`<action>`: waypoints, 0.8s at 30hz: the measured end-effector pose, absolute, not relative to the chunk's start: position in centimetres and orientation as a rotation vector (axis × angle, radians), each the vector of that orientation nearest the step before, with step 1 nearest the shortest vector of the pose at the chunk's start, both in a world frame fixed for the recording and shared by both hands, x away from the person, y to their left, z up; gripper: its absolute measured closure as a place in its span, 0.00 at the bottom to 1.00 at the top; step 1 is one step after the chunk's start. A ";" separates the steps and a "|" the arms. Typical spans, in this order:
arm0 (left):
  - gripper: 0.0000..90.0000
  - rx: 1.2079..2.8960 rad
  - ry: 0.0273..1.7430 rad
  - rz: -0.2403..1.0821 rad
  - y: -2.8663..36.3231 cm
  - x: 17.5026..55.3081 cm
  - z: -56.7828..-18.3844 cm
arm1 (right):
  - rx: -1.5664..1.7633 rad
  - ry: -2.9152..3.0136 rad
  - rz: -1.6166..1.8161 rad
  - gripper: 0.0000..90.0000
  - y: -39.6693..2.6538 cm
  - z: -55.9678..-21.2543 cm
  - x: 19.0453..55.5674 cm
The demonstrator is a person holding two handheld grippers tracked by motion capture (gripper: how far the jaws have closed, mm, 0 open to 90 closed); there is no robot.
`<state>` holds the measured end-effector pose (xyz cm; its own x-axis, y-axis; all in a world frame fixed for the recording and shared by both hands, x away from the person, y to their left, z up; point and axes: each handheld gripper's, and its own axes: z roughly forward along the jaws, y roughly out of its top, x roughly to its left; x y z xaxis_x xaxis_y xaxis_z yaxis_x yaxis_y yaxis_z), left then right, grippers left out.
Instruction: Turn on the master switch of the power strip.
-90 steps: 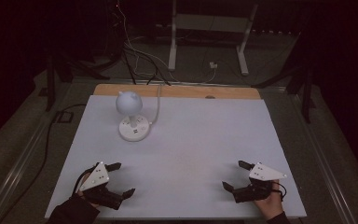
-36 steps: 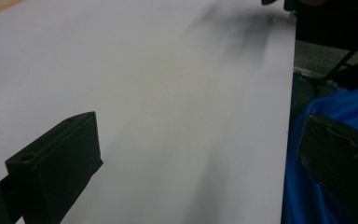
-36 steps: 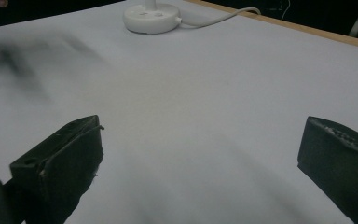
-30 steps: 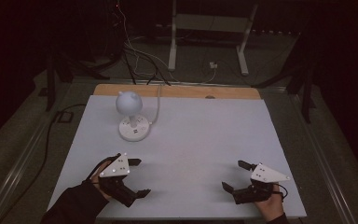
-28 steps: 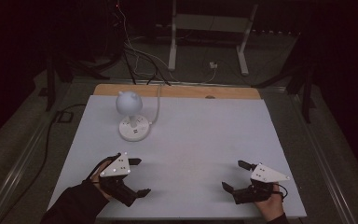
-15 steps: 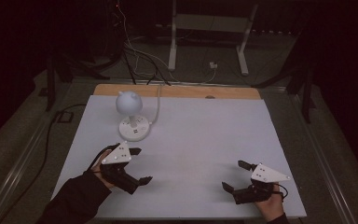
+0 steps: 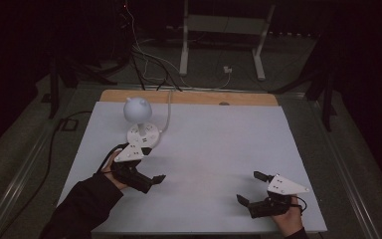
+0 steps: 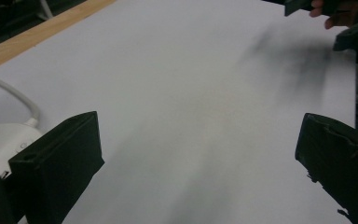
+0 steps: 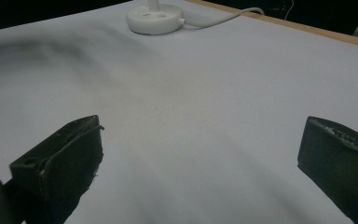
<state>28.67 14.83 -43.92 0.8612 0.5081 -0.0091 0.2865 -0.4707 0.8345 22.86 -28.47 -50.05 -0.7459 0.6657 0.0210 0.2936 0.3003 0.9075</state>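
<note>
Near the far left corner of the white surface (image 7: 219, 149) stands a small white lamp (image 7: 139, 119), a round head on a short stem over a flat round base. Its white cord (image 7: 168, 113) runs from the base toward the far wooden edge (image 7: 189, 97) of the surface. Just beside the base, on the near side, is the left gripper (image 7: 151, 164), its jaws spread wide with nothing between them; whether one jaw touches the base cannot be told from above. In the left gripper view the lamp base (image 8: 2, 142) sits partly behind the left-hand jaw, so only its rim and the start of the cord (image 8: 14, 95) can be seen, and the lamp head is cut off.

Well apart, by the near right corner, the right gripper (image 7: 248, 188) rests low over the surface, jaws likewise wide and empty. In the right gripper view the base (image 9: 154, 18) lies far off with bare surface between, the stem cut by the top edge.

Nothing lies between either gripper and the lamp. Beyond the surface, the floor holds cables (image 7: 144, 45) and a white metal stand (image 7: 224, 35); the surroundings are dark and hard to make out.
</note>
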 end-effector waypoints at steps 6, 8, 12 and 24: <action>0.01 2.073 0.661 0.336 14.3 29.8 -44.3 | 0.864 2.214 1.429 0.00 -28.5 -50.0 22.9; 0.01 2.066 0.665 0.335 14.3 30.1 -44.4 | 0.864 2.215 1.430 0.00 -28.5 -50.0 22.9; 0.01 2.027 0.733 0.361 14.1 31.0 -44.5 | 0.862 2.220 1.431 0.00 -28.4 -50.0 22.9; 0.00 1.966 0.867 0.436 13.7 33.3 -45.6 | 0.866 2.226 1.439 0.00 -28.4 -50.1 22.9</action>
<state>33.33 13.75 -45.64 0.6898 0.7229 -0.0393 0.3993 -0.3346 0.8536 22.91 -28.41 -50.12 -0.7514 0.6590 0.0344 0.3020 0.2970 0.9059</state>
